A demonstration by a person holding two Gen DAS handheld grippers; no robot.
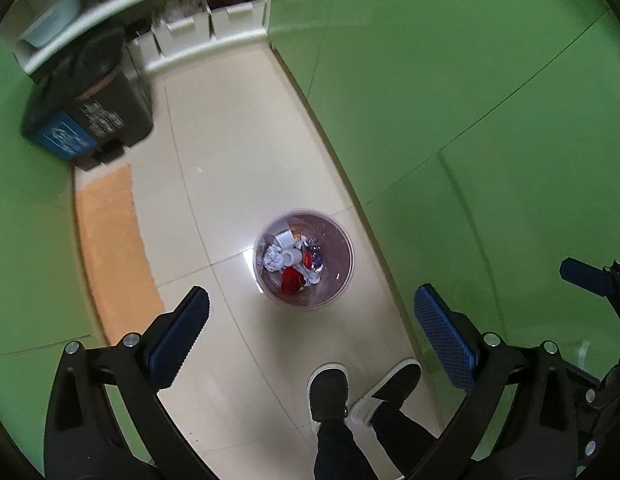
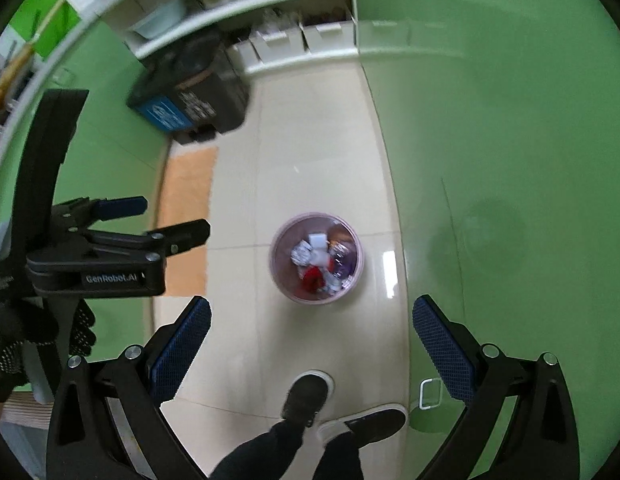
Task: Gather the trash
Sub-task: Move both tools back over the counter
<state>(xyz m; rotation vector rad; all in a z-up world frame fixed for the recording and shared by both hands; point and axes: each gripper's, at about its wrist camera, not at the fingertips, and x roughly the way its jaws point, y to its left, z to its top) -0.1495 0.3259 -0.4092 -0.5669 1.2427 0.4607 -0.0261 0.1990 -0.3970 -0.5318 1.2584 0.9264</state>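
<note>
A round pinkish waste bin stands on the cream tile floor far below both grippers; it also shows in the right wrist view. It holds crumpled paper, a white cup, a red item and a purple wrapper. My left gripper is open and empty, high above the bin. My right gripper is open and empty, also high above it. The left gripper also shows from the side in the right wrist view, and the right gripper's blue finger shows at the right edge of the left wrist view.
Green cabinet fronts line both sides of the narrow floor. A black pedal bin with a blue label and an orange mat lie on the left. White shelves with storage boxes stand at the far end. The person's shoes are below.
</note>
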